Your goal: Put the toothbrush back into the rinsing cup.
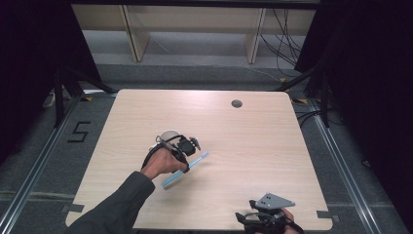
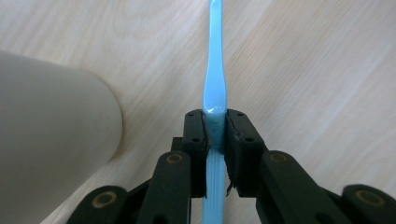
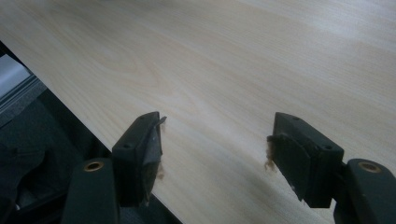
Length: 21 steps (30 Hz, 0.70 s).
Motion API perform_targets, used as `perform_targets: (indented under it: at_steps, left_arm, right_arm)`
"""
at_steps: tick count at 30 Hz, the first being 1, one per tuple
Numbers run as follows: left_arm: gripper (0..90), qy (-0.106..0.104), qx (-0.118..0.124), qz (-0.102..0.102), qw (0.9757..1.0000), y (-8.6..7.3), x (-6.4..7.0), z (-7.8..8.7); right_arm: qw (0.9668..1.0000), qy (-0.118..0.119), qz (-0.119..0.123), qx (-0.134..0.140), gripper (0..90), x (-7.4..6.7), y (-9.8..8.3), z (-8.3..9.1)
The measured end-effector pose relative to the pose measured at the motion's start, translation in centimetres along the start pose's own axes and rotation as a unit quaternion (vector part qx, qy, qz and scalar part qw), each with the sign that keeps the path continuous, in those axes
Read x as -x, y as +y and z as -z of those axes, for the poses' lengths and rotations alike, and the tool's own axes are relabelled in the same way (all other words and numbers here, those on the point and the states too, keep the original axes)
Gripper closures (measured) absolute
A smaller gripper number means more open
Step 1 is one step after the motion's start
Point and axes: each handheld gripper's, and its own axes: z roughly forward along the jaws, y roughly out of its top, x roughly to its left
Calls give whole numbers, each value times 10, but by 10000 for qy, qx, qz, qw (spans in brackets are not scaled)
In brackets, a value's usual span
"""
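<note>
High view: my left gripper [image 1: 187, 153] sits near the middle of the light wooden table [image 1: 253, 146], held by the left hand [image 1: 160, 165], whose dark sleeve [image 1: 114, 207] enters from the lower edge. Its jaws are clamped on a light-blue toothbrush [image 1: 185, 169], which runs diagonally from lower left to upper right, both ends projecting past the gripper. Just behind the gripper stands a cream cup [image 1: 169, 136].

Left gripper view: I see the two black jaws pressed together on the toothbrush [image 2: 214, 88] at the waist of its handle; a ribbed section runs down between the jaws, and the smooth section extends away over the table [image 2: 317, 70]. The cup [image 2: 51, 140] shows as a pale rounded wall to one side, near the jaws but not touching them. I cannot tell whether the toothbrush rests on the table or is lifted off it.

Right gripper: in the high view my right gripper [image 1: 268, 214] lies at the near edge of the table, well apart from the toothbrush. In the right gripper view its jaws [image 3: 215, 154] stand wide apart with bare wood [image 3: 233, 70] between them, at the table's edge.
</note>
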Motion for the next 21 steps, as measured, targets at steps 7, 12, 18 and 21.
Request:
perform_targets:
  at_steps: [7, 12, 18, 21]
  left_arm:
    - [784, -184, 782, -13, 9968, -8, 2, 26]
    - [784, -298, 1290, 135, 9911, -18, 4, 38]
    - [784, -210, 1687, 99, 9854, -31, -1, 54]
    - [784, -177, 2047, 131, 9786, -38, -2, 61]
  right_arm:
    - [9999, -66, -108, 9, 344, 1, -1, 1]
    - [9999, -81, -135, -6, 344, 1, -1, 1]
    - [9999, -53, -105, 12, 344, 2, -1, 0]
    - [9999, -61, -93, 8, 344, 3, -2, 0]
